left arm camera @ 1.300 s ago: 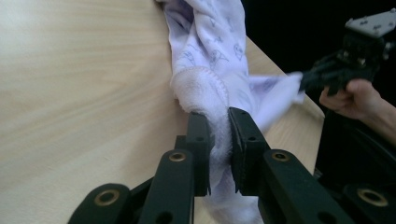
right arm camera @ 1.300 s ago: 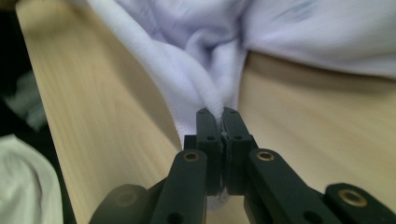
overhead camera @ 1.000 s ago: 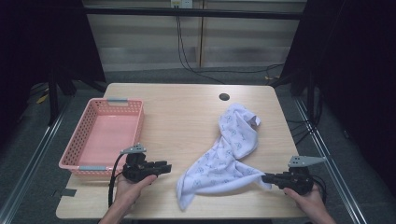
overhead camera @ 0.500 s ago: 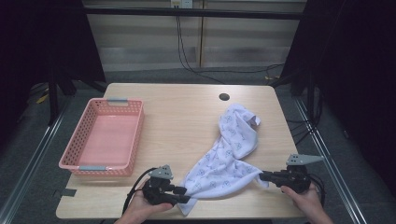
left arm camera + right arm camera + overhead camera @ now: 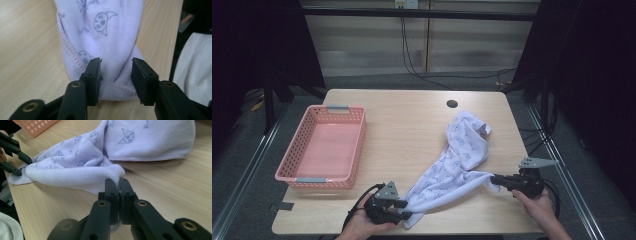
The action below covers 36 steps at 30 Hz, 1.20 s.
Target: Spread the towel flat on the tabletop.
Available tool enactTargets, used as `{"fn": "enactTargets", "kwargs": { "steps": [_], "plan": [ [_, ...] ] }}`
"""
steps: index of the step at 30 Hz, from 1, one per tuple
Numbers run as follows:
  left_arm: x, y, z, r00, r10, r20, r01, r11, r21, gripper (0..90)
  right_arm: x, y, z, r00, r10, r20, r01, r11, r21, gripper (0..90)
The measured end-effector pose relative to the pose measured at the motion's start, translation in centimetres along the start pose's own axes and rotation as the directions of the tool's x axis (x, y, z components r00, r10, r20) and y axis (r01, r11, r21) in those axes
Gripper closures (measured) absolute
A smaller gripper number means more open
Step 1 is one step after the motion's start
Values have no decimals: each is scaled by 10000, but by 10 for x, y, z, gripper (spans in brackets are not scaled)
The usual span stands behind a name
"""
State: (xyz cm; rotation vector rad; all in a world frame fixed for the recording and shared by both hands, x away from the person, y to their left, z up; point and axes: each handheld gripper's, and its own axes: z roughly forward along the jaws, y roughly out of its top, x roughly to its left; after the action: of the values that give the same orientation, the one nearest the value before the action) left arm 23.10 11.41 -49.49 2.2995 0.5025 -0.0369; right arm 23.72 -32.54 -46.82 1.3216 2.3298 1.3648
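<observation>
Right fingers (image 5: 117, 185) over hidden towel (image 5: 75, 167) corner.

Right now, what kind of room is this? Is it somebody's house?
Probably not a house: it looks like a lab or test room set up for recording. A bare wooden table stands between black curtains, cables run across the floor behind it, and the towel is handled with grippers, not bare hands.

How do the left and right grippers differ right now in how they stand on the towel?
The right gripper is shut, its fingers pinching a towel corner; the left gripper has just been opening, its fingers apart with the hem between them, not pressed.
The right one lifts its corner slightly off the table; the left end lies flat.
Both sit at the towel's near edge.
</observation>
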Motion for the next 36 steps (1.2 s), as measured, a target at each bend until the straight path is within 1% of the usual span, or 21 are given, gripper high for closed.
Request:
{"fn": "enactTargets", "kwargs": {
  "steps": [1,5,8,10,11,14,15,16,17,18,20,22,23,24,25,26,32,33,34,35,36],
  "plan": [
    [0,0,0,9995,131,-287,-131,9999,11,672,0,0,0,10000,-6,-23,5,10000,-26,878],
    [-1,1,0,9994,248,-241,-246,9997,80,816,2,0,-4,9999,15,-153,-18,9999,-160,879],
    [6,3,-2,9990,-372,228,374,9992,-103,840,1,1,-5,9997,33,-233,-38,9997,-232,879],
    [15,9,-10,9940,-903,612,955,9916,-872,843,0,3,-7,9997,80,-212,-87,9994,-321,879],
    [21,12,-16,9898,-1184,790,1278,9836,-1271,843,0,6,-9,9998,36,-220,-45,9991,-412,879],
    [34,24,-33,9879,-1392,688,1508,9658,-2110,844,-3,19,-17,9998,87,-198,-105,9957,-917,880],
    [39,29,-40,9848,-1528,826,1690,9524,-2538,844,-4,27,-19,9998,80,-167,-98,9941,-1079,880],
    [44,36,-47,9821,-1646,914,1843,9398,-2877,844,-6,44,-22,10000,-35,-84,22,9895,-1445,880],
    [49,43,-53,9826,-1663,826,1839,9324,-3111,844,-6,44,-22,10000,-35,-84,22,9895,-1445,880],
    [54,51,-60,9825,-1741,665,1863,9226,-3377,844,-7,55,-24,9999,-101,-63,90,9871,-1597,880],
    [67,67,-73,9788,-1910,745,2048,8956,-3949,844,-8,77,-27,9998,-210,12,208,9803,-1964,880],
    [79,84,-87,9789,-1978,521,2003,8754,-4399,845,-7,102,-30,9994,-353,54,356,9718,-2332,880],
    [85,95,-96,9776,-2051,469,2027,8583,-4714,845,-7,115,-32,9992,-399,93,409,9675,-2496,880],
    [89,101,-101,9775,-2072,388,1994,8485,-4902,846,-9,140,-35,9987,-452,233,499,9587,-2800,880],
    [93,110,-109,9774,-2097,260,1935,8385,-5093,846,-9,140,-35,9987,-452,233,499,9587,-2800,880],
    [97,118,-115,9776,-2101,96,1835,8293,-5278,847,-10,152,-36,9987,-457,245,509,9537,-2963,881],
    [117,161,-149,9756,-2099,-640,1325,7960,-5906,849,-14,217,-50,9969,-487,617,682,9253,-3731,881],
    [120,170,-156,9739,-2126,-797,1216,7849,-6076,849,-13,227,-53,9965,-485,680,710,9210,-3831,881],
    [122,175,-161,9740,-2104,-837,1149,7779,-6178,850,-12,239,-57,9955,-519,797,793,9157,-3939,881],
    [122,182,-168,9735,-2130,-835,1122,7626,-6370,851,-11,247,-60,9948,-565,845,858,9125,-4000,881],
    [123,189,-174,9725,-2176,-828,1105,7445,-6584,852,-9,256,-65,9938,-612,927,946,9036,-4177,881]
  ]
}}
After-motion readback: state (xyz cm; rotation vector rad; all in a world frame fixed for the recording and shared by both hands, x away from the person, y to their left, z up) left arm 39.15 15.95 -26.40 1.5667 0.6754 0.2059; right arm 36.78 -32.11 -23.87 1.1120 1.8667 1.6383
